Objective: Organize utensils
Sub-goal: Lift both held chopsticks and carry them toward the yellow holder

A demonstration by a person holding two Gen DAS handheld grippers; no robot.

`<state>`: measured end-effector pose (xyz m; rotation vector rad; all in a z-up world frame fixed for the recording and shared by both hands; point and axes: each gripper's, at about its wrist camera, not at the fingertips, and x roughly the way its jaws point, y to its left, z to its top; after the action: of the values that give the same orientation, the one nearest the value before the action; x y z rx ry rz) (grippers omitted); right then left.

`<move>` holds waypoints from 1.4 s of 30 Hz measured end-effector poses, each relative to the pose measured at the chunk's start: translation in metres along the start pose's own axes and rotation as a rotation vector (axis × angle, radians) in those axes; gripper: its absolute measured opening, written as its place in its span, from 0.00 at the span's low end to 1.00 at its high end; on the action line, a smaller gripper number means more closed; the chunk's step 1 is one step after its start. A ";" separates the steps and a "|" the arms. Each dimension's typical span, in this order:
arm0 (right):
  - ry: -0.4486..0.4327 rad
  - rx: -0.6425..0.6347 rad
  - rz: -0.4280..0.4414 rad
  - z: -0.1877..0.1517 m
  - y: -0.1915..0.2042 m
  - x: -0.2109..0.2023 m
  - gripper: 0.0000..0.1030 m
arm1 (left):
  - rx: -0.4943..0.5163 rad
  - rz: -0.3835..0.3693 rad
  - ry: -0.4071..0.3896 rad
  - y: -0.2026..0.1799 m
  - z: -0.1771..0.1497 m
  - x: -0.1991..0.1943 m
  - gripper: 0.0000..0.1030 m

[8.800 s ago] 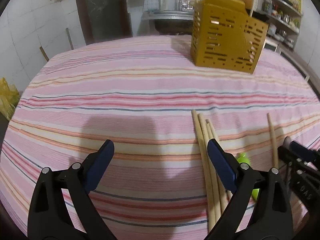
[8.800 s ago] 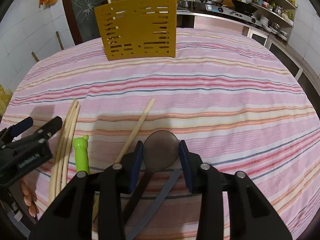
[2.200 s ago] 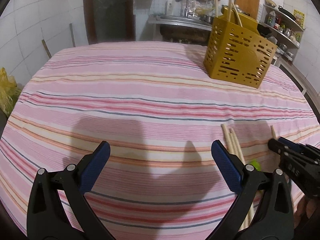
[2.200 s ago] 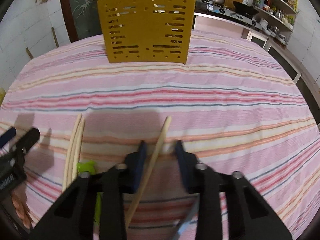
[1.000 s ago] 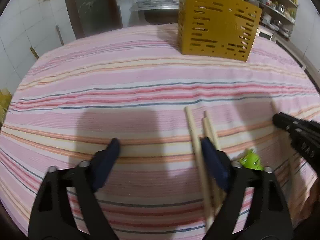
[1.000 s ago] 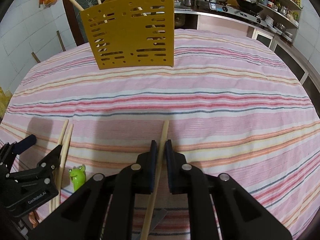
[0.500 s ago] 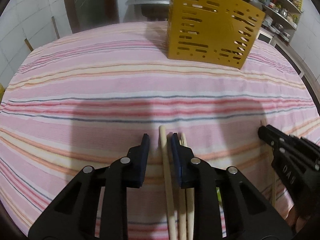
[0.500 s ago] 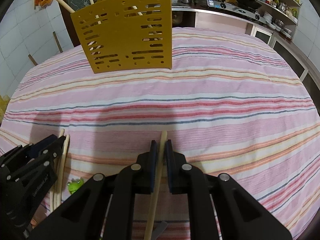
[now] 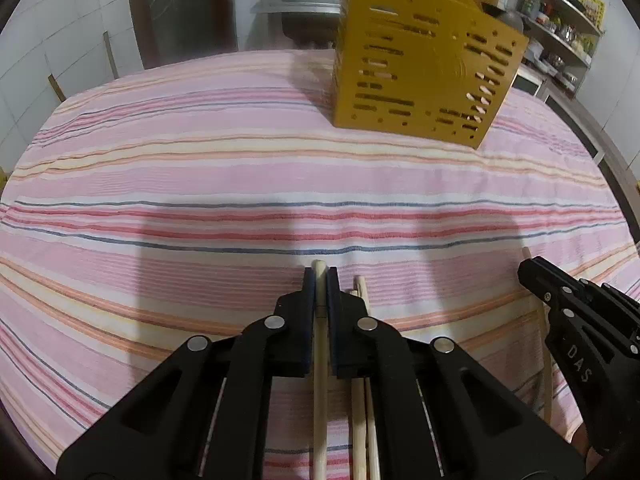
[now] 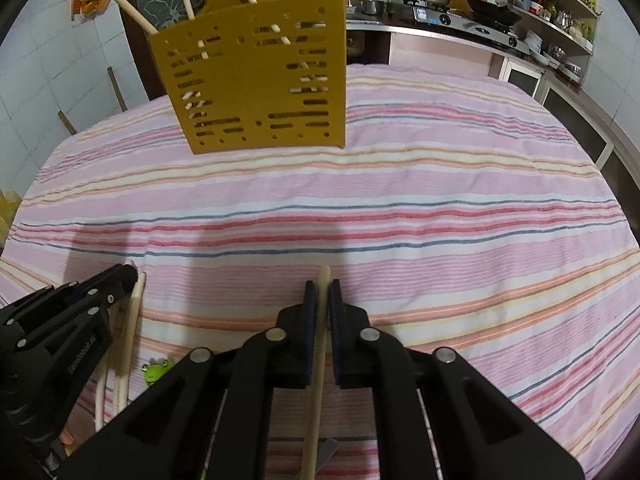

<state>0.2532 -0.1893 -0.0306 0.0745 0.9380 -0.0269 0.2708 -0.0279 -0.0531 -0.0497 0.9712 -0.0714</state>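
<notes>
My left gripper [image 9: 320, 280] has its jaws closing, the blue pads pressing on a wooden chopstick [image 9: 319, 380] that lies on the striped cloth. Two more chopsticks [image 9: 362, 392] lie just right of it. My right gripper [image 10: 323, 284] is shut on another chopstick [image 10: 316, 392], whose tip pokes out past the pads. The yellow slotted utensil holder [image 10: 256, 80] stands at the far side of the table with several chopsticks and a dark spoon in it; it also shows in the left wrist view as the holder [image 9: 424, 80]. Each gripper shows in the other's view: right gripper [image 9: 560, 300], left gripper [image 10: 80, 308].
A small green frog piece [image 10: 154, 370] lies between the two grippers, near the loose chopsticks [image 10: 128, 340]. A grey blade tip [image 10: 326, 450] shows under the right gripper. The table [image 10: 480, 200] has a pink striped cloth; a kitchen counter with a stove [image 10: 460, 16] stands behind.
The left gripper's jaws went from wide open to shut on the leftmost chopstick. The right gripper kept its grip on its chopstick.
</notes>
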 end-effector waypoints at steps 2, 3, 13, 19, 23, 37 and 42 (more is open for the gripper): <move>-0.018 0.004 0.007 0.003 -0.001 -0.006 0.06 | -0.008 -0.003 -0.016 0.001 0.000 -0.005 0.04; -0.027 0.006 0.009 0.003 -0.001 -0.010 0.06 | -0.007 -0.003 -0.023 0.002 0.000 -0.006 0.04; -0.121 0.011 0.046 0.010 -0.002 -0.038 0.06 | 0.009 0.011 -0.158 0.004 0.003 -0.048 0.04; -0.184 0.011 0.066 0.012 -0.001 -0.057 0.06 | 0.016 0.023 -0.263 0.006 0.008 -0.084 0.04; -0.238 0.014 0.078 0.015 -0.005 -0.072 0.06 | 0.034 0.042 -0.332 0.007 0.010 -0.106 0.04; -0.404 0.008 0.120 0.019 -0.007 -0.109 0.06 | 0.049 0.021 -0.472 0.007 0.010 -0.159 0.04; -0.443 0.015 0.122 0.021 -0.012 -0.118 0.06 | 0.064 0.016 -0.509 0.004 0.010 -0.170 0.04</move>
<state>0.1995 -0.2035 0.0764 0.1337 0.4891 0.0607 0.1841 -0.0096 0.0922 0.0001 0.4604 -0.0701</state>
